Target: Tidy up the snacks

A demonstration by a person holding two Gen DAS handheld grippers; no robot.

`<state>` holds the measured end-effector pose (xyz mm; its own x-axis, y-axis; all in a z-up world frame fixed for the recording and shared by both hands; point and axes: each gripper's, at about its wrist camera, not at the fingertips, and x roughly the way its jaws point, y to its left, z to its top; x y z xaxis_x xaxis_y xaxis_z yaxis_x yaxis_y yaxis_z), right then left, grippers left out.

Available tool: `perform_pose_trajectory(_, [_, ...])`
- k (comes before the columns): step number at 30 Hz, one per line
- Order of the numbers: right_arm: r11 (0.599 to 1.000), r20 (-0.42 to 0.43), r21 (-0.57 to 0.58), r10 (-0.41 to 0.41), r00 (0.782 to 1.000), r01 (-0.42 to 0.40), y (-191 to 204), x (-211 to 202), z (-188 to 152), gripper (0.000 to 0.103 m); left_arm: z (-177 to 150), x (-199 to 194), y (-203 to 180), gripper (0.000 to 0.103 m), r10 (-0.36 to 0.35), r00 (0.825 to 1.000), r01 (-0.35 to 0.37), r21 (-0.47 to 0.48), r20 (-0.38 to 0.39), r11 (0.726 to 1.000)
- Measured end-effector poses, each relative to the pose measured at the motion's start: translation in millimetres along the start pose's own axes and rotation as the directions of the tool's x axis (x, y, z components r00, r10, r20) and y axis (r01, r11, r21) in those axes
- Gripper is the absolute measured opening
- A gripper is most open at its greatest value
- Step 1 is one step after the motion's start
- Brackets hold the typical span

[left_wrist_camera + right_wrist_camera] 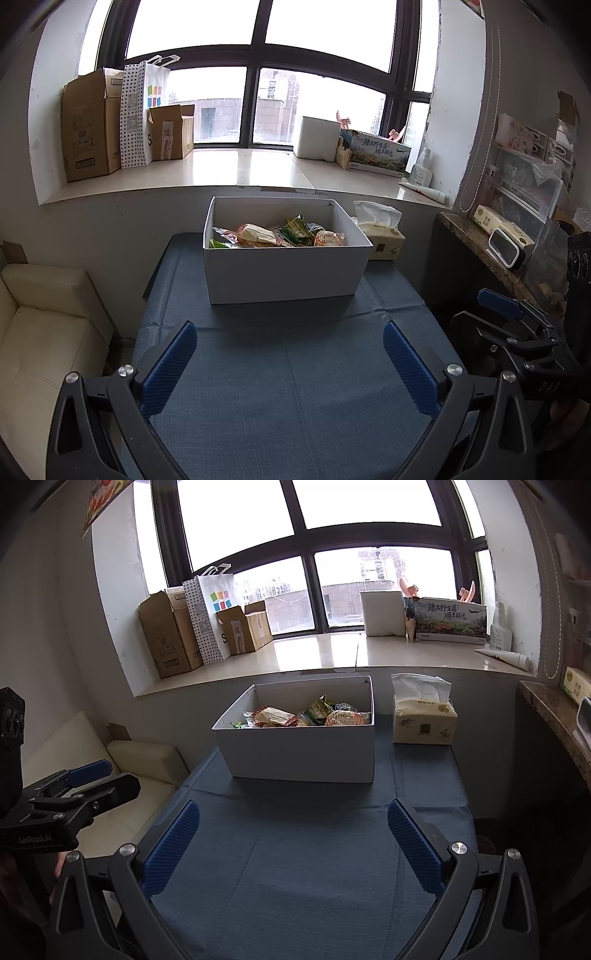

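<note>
**Snacks lie in the white box, straight ahead of both open grippers**

The blue table (295, 369) is seen in both views, and the white box (284, 273) stands at its far end, with its long side laid across the view. The snacks (280, 234) are gathered inside it, well apart from both grippers and ahead of them. The left gripper (290, 363) is held with the jaws spread wide and nothing between them. The right gripper (293, 843) is held the same way, also empty. From the left wrist view the box is seen nearly centred; from the right wrist view it lies slightly to the left. It cannot be judged which hand is nearer. For any pick, a reach forward and down over the near wall would probably be needed.

A tissue pack (423, 720) stands just beside the box, on its right. On one round snack packet (347, 718) some letters are printed, but they are not read with certainty. On the sill, Chinese characters are seen on a long printed carton (450, 624). "GenRobot.AI" is written on the left gripper's body in the right wrist view.
</note>
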<state>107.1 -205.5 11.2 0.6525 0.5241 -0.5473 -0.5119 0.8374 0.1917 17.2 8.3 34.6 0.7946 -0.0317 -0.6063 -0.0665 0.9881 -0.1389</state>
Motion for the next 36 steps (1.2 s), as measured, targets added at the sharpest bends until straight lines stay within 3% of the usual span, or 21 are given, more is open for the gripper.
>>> perform_pose_trajectory(5, [0.999,0.002,0.014,0.032,0.999,-0.032,-0.8,-0.1,-0.2,0.103,-1.7,1.9,-1.0,0.103,0.005,1.0,-0.005,0.002,-0.007,1.0])
perform_pose_trajectory(36, [0.999,-0.001,0.019,0.035,0.999,-0.035,0.3,0.5,-2.1,0.103,-2.7,4.0,2.1,0.103,0.013,1.0,-0.013,-0.008,-0.018,1.0])
